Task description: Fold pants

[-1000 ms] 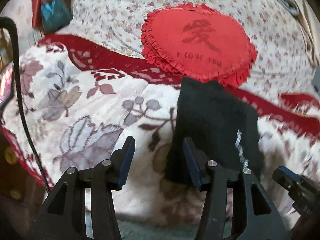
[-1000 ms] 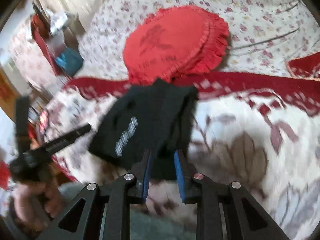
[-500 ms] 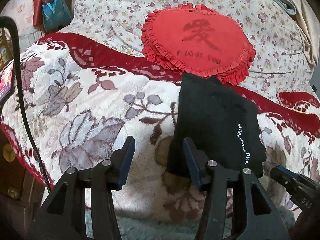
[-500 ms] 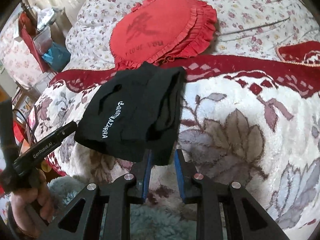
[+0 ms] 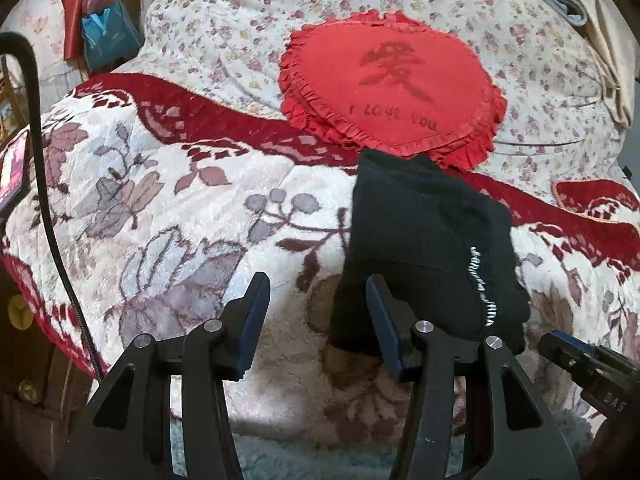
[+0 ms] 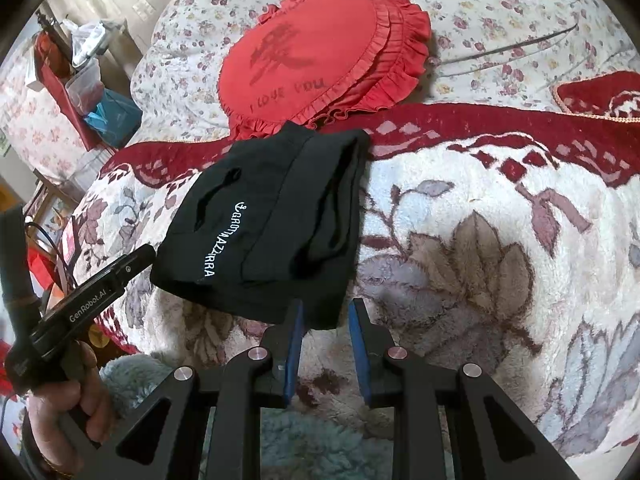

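black pants (image 6: 272, 236), folded into a compact rectangle with white lettering up, lie on the floral fleece blanket (image 6: 460, 248) of the bed, far edge touching the red heart cushion (image 6: 320, 52). left hand-held gripper (image 5: 318, 316): fingers wide apart, holding nothing, right finger just beside the pants' near left corner. right hand-held gripper (image 6: 325, 344): fingers a narrow gap apart, empty, tips just short of the pants' near edge. the person's left hand (image 6: 68, 404) grips the left tool's handle.
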`<state>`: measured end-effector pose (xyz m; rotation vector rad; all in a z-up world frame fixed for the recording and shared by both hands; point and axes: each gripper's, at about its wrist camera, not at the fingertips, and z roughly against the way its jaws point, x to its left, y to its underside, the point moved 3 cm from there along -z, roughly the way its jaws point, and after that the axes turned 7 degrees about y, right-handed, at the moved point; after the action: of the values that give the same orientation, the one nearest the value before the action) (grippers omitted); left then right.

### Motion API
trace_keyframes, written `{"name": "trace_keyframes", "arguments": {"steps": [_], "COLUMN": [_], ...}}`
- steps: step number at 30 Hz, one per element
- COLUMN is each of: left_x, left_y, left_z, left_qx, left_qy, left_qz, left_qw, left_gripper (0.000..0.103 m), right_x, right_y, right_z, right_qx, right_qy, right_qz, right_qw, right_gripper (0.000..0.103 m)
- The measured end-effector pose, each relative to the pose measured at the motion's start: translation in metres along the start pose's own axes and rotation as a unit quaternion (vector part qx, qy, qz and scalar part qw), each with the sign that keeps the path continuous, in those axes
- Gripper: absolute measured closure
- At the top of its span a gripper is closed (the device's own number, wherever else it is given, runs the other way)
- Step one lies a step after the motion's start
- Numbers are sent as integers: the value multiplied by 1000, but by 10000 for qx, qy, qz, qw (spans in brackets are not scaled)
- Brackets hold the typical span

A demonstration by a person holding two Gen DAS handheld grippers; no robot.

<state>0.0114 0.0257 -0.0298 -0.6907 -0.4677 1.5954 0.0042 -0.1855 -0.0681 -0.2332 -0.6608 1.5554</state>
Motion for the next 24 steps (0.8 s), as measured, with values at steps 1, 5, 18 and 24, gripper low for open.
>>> {"name": "trace_keyframes", "arguments": {"steps": [1,5,18,24], "left_x": [-2,-11,-9,1], "left_y": [0,-1,-7,-9], "left_z": [3,11,24,9], "left_qx": [-52,-220,-477,-124], "left_qy": [62,340,738,1146], "left_qz": [-45,-213,-50,379], "left_qw": [10000,9990,9961,9926], "left_gripper": [53,53,46,46], "right_x": [0,0,-4,-6], "right_y": [0,0,0,-4], "right_z": [0,0,-3,-6], "right_qx": [-8,-13,96,188], "right_qy": [9,24,-42,-162], "right_qz": [11,34,-110,-198], "right_qw": [10000,10000,9999,9995], "right_gripper": [81,81,81,81]}}
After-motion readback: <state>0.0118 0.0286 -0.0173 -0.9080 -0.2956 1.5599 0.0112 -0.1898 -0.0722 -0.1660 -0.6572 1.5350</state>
